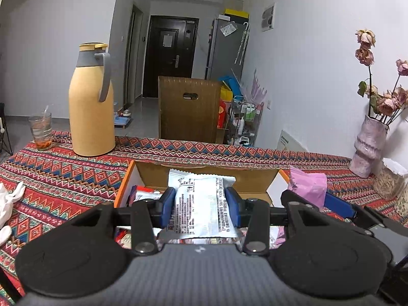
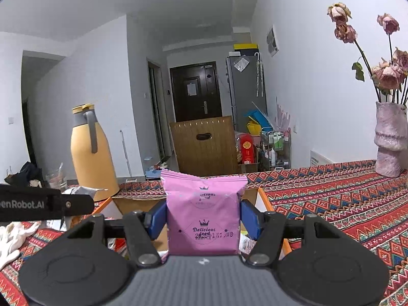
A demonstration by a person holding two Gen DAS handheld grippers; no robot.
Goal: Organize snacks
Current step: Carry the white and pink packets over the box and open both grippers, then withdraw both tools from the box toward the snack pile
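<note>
While both tools hang side by side above the open cardboard box on the desk, we see each tilted a little downward toward the far wall. Our left gripper is clamped on a white snack packet, its blue pads pressing the packet's two sides over the box. Our right gripper is closed on a pink snack packet, held upright over the box's right part. From the left view, that pink packet shows only as a corner behind the black linkage. More snacks lie inside the box, but the grippers hide most of them and we cannot read their labels. A yellow flask stands behind the box
</note>
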